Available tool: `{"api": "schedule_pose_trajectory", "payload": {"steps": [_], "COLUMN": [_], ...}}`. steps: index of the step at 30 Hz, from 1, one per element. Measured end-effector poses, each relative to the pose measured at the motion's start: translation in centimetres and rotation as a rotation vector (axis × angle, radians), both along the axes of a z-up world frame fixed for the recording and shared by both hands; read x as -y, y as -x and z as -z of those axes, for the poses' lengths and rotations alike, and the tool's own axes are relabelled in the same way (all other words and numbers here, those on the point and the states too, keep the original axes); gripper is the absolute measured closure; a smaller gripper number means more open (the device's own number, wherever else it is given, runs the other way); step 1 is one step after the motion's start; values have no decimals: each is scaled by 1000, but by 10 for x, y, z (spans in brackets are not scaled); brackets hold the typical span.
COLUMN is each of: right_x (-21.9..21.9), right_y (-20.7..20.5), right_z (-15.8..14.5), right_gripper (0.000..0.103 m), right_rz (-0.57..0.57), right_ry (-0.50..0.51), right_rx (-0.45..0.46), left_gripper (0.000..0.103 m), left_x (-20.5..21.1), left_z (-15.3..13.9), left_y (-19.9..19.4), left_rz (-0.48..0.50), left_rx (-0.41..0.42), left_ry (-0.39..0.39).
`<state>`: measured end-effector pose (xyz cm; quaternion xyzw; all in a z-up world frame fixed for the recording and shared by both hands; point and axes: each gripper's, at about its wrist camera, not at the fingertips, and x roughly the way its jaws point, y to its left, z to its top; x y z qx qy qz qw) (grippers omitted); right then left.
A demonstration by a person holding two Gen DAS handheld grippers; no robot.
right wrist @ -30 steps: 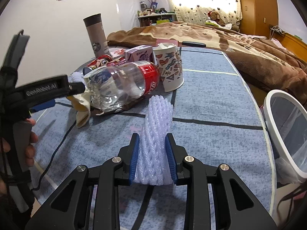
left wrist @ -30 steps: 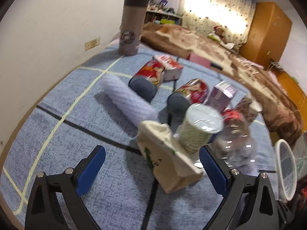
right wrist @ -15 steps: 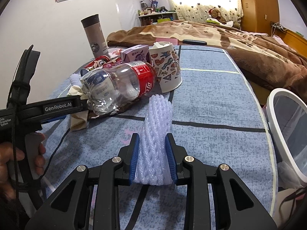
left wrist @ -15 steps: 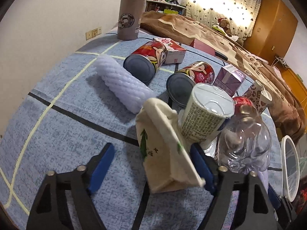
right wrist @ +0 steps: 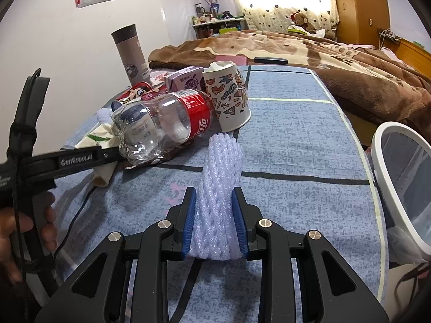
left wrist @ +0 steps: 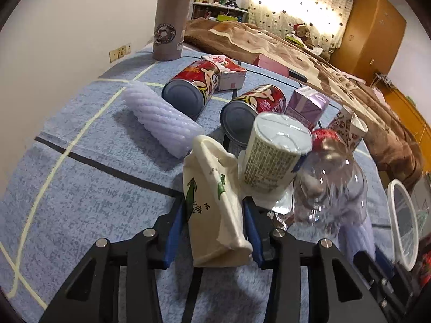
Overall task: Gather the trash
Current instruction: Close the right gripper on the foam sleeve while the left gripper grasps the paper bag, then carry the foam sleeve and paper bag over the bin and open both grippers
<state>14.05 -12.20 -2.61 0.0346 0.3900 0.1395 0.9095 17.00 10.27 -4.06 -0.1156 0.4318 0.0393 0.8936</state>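
Note:
My left gripper (left wrist: 215,223) is shut on a cream paper bag (left wrist: 212,207) with green arrows, lying on the blue table. My right gripper (right wrist: 215,215) is shut on a white foam net sleeve (right wrist: 219,183). A second foam sleeve (left wrist: 159,118), two red cans (left wrist: 194,86) (left wrist: 253,110), a white cup (left wrist: 274,153) lying on its side, a clear plastic bottle (left wrist: 328,188), a purple carton (left wrist: 307,106) and a patterned paper cup (right wrist: 229,97) lie clustered on the table. The bottle also shows in the right wrist view (right wrist: 164,129).
A white-rimmed trash bin (right wrist: 398,183) with a clear liner stands off the table's right edge. A tall grey thermos (left wrist: 171,16) stands at the far left corner. A bed with a brown blanket (right wrist: 323,53) lies behind. A black cable runs under the items.
My left gripper has moved forward and closed on the cream paper bag. My right gripper stays shut on the foam sleeve, barely moved.

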Motion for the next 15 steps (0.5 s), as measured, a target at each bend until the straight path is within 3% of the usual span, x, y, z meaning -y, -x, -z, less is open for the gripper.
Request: {"api": "schedule_pose_trajectory", "payload": {"steps": [5,15], "right_x": [0,9], "right_y": [3,15], "right_z": [-3,-16], "right_gripper": [76,76], "right_rz": [-2,11], "right_ry": [-5,-16], "right_rx": [15,56], "left_gripper": [58,58], "left_x": [1,19], "left_z": [-4,-29], "left_y": [11,46], "left_rz": [17,69], "left_rx": [7,77], "left_ry": [-3,-90]}}
